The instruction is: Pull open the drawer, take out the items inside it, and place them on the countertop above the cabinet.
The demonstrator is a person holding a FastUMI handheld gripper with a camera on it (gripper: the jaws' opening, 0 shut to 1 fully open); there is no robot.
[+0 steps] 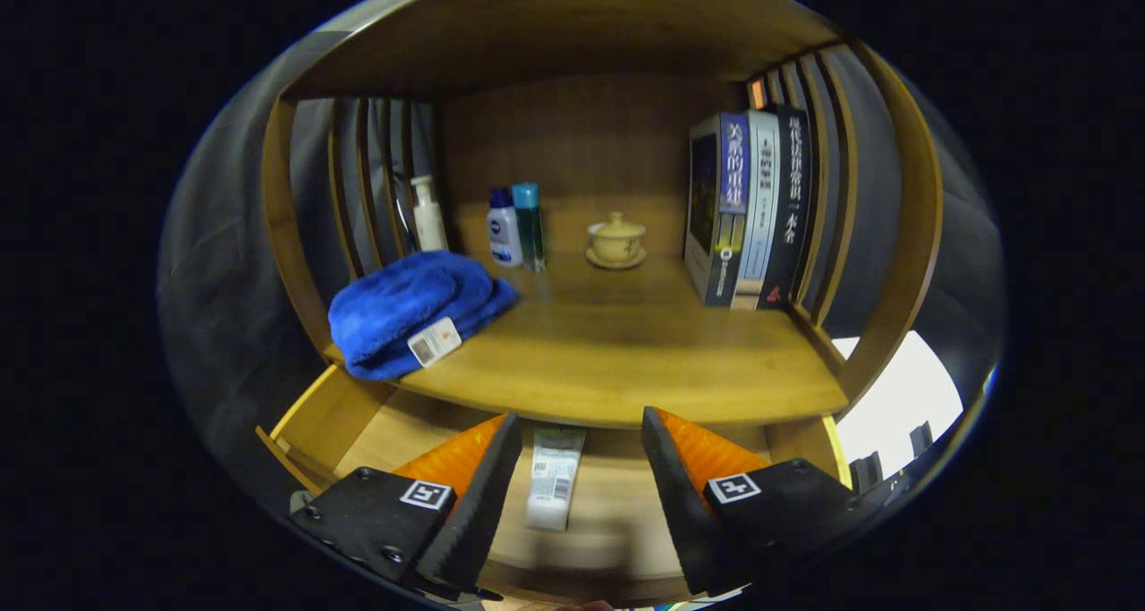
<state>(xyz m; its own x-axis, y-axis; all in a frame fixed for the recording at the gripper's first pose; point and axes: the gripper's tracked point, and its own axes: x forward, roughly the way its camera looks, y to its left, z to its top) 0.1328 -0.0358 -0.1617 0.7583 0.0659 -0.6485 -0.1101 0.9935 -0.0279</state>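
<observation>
Below, the pale wooden drawer (358, 432) stands pulled open under the countertop edge. A flat white tube with printed label (555, 477) lies lengthwise on the drawer floor, between the two fingers and just ahead of them, touching neither. Gripper (581, 454) hovers over the open drawer, fingers spread wide, nothing held.

Above the drawer: the warm brown wooden countertop (626, 352) of the cabinet. A folded blue plush towel with a white tag (411, 311) sits at the counter's left front corner, slightly overhanging the edge.

Further back, against the rear panel:
- white pump bottle (428, 213), upright, by the left slatted side
- white bottle with blue cap (504, 228) and a slim teal bottle (529, 224), upright, just beside each other
- small cream ceramic lidded cup on a saucer (616, 240), near centre, apart from the bottles

At right, a row of upright books (751, 208) stands against the slatted right side; spines face forward
</observation>
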